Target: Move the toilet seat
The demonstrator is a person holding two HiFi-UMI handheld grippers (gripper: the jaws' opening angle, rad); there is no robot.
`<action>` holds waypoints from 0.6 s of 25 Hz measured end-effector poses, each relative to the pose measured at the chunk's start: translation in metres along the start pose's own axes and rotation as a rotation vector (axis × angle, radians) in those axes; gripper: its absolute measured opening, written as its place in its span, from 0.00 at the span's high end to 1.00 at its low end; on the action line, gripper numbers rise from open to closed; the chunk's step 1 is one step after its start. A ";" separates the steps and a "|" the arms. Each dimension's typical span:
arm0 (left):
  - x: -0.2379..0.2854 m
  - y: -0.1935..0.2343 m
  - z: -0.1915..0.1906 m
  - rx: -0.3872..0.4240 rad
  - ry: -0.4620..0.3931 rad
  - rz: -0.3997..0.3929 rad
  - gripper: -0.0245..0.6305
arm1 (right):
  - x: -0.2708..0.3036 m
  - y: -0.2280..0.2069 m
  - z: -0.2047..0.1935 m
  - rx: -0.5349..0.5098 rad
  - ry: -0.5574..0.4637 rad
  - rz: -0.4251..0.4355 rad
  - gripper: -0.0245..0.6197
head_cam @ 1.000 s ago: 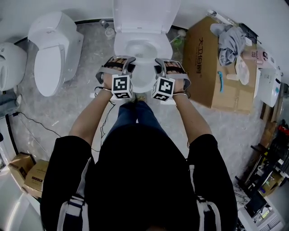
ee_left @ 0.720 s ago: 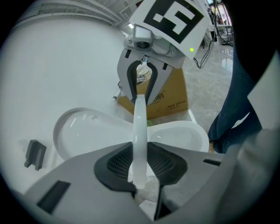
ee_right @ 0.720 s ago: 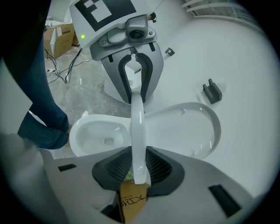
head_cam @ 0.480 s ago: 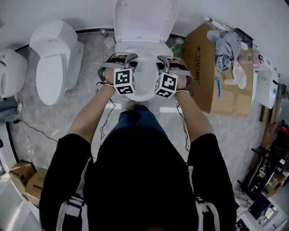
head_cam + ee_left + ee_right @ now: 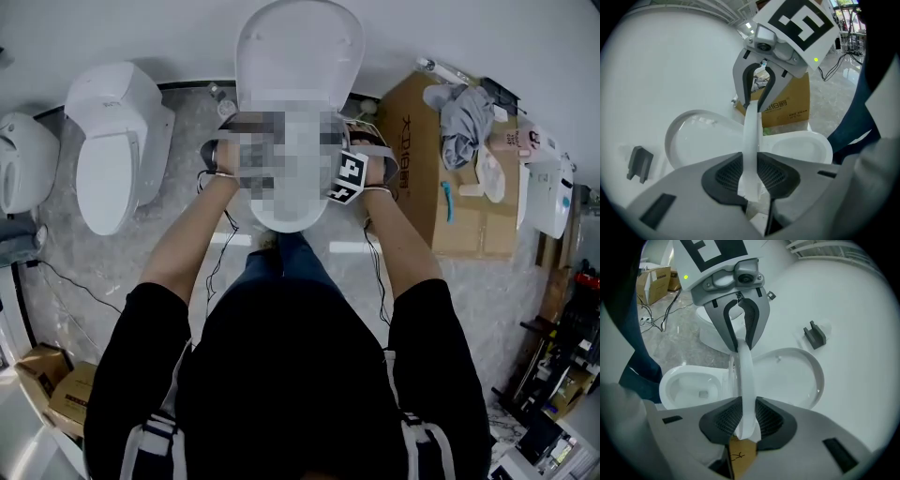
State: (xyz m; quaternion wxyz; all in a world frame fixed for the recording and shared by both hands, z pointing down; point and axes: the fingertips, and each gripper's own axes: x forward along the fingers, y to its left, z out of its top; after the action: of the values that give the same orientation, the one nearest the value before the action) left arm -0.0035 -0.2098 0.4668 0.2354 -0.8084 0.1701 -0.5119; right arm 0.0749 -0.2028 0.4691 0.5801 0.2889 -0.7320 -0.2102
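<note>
The white toilet point(image 5: 286, 220) stands against the wall with its lid point(image 5: 298, 47) raised. The thin white seat ring point(image 5: 751, 140) is lifted on edge above the bowl point(image 5: 801, 147). My left gripper point(image 5: 752, 176) is shut on the ring's left side. My right gripper point(image 5: 746, 420) is shut on the seat ring point(image 5: 745, 376) at its right side. Both sets of jaws have just been closing, with the rim between the pads. Each gripper view shows the other gripper across the ring: the right gripper point(image 5: 757, 101) and the left gripper point(image 5: 740, 341). In the head view a mosaic patch hides the seat and most of the left gripper point(image 5: 225, 150); the right gripper point(image 5: 350, 169) shows beside it.
A second white toilet point(image 5: 117, 141) stands to the left, with another white fixture point(image 5: 21, 159) beyond it. A large cardboard box point(image 5: 441, 187) with clothes on top sits close on the right. Cables cross the floor, and small boxes point(image 5: 47, 375) lie at the lower left.
Both grippers have moved up and toward the raised lid together, carrying the seat ring higher off the bowl.
</note>
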 end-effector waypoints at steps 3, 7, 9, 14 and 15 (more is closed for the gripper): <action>0.005 0.018 0.001 -0.020 0.004 0.017 0.82 | 0.006 -0.018 0.000 0.006 -0.012 -0.005 0.80; 0.009 0.039 0.001 -0.018 0.008 0.026 0.82 | 0.013 -0.038 0.001 0.019 -0.033 -0.007 0.81; 0.011 0.048 0.001 -0.026 0.007 0.026 0.83 | 0.016 -0.047 0.002 0.022 -0.040 -0.003 0.81; 0.019 0.072 -0.001 -0.050 0.006 0.063 0.83 | 0.027 -0.069 0.003 0.033 -0.062 -0.007 0.81; 0.021 0.076 -0.001 -0.054 0.008 0.067 0.83 | 0.029 -0.073 0.003 0.036 -0.068 -0.008 0.81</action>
State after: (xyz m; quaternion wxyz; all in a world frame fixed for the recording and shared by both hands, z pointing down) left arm 0.0020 -0.2838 0.4408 0.2299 -0.8063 0.2115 -0.5022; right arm 0.0807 -0.2765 0.4426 0.5490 0.2948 -0.7536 -0.2090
